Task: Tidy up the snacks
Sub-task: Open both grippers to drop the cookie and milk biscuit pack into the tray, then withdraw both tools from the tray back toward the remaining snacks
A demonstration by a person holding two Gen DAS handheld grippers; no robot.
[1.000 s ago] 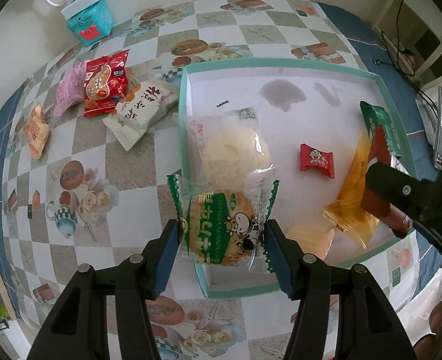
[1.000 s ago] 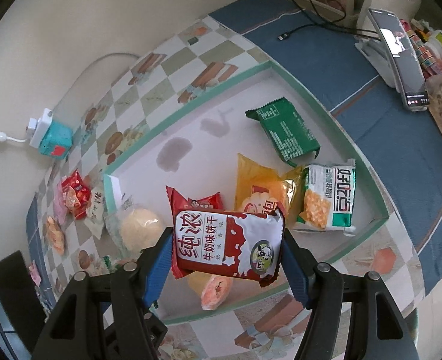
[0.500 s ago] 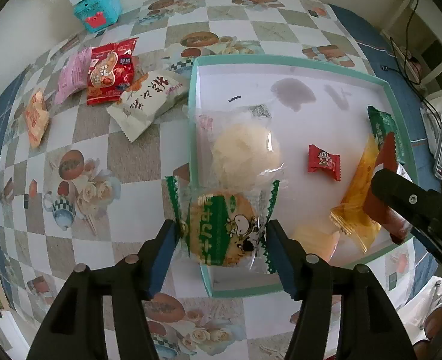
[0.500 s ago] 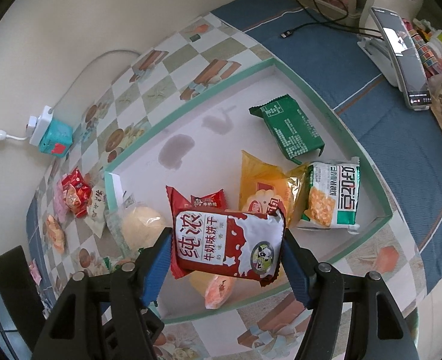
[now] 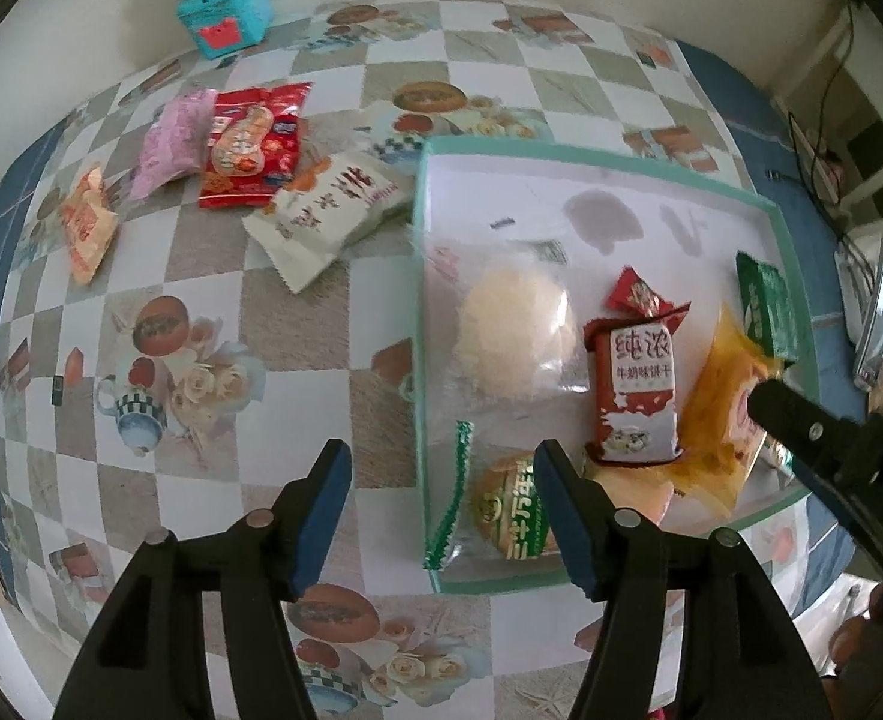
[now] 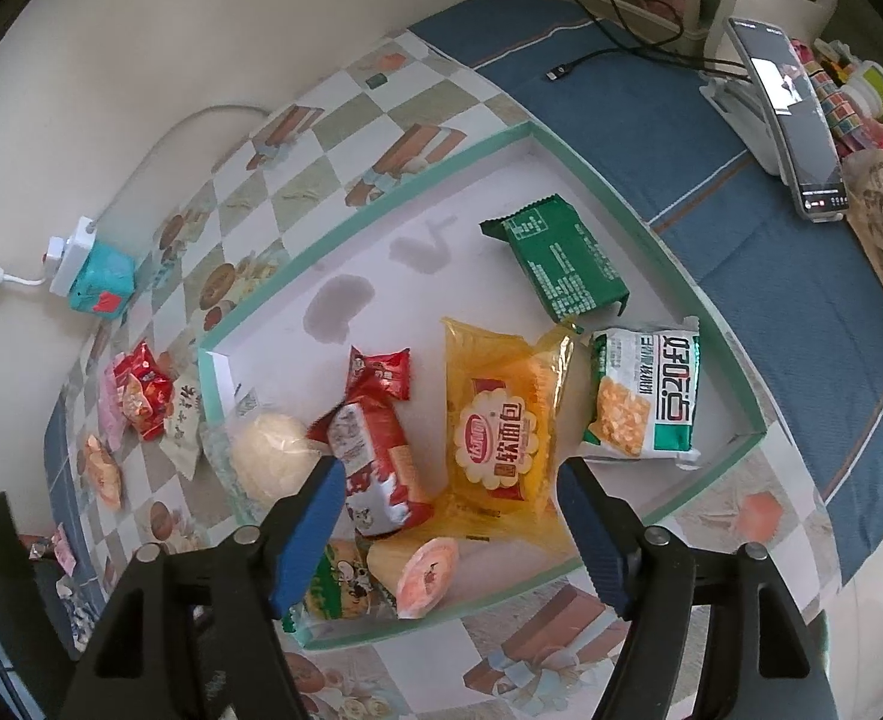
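Note:
A white tray with a teal rim [image 6: 375, 216] holds several snacks. The green cookie packet [image 5: 504, 516] lies in its near left corner, free of my left gripper [image 5: 441, 516], which hangs open above that corner and the rim. In the right wrist view my right gripper [image 6: 450, 534] hovers over the tray's near side with its jaws opening and nothing between them. The red and white milk biscuit packet [image 6: 375, 468] lies loose in the tray below, beside a yellow bread packet [image 6: 501, 426] and a round bun in clear wrap [image 6: 267, 462].
A dark green packet [image 6: 561, 264], a corn snack packet [image 6: 645, 396], a small red candy [image 6: 381, 369] and a peach bun [image 6: 423, 564] also lie in the tray. Pink [image 5: 171, 144], red [image 5: 249, 150], white [image 5: 327, 210] and orange [image 5: 87, 222] packets lie on the checked tablecloth to its left. A phone on a stand [image 6: 789, 120] is at the right.
Both grippers have let go: the green cookie packet and the red milk biscuit packet dropped from the jaws into the tray. Both pairs of jaws stand wider, and the left view shifted leftwards.

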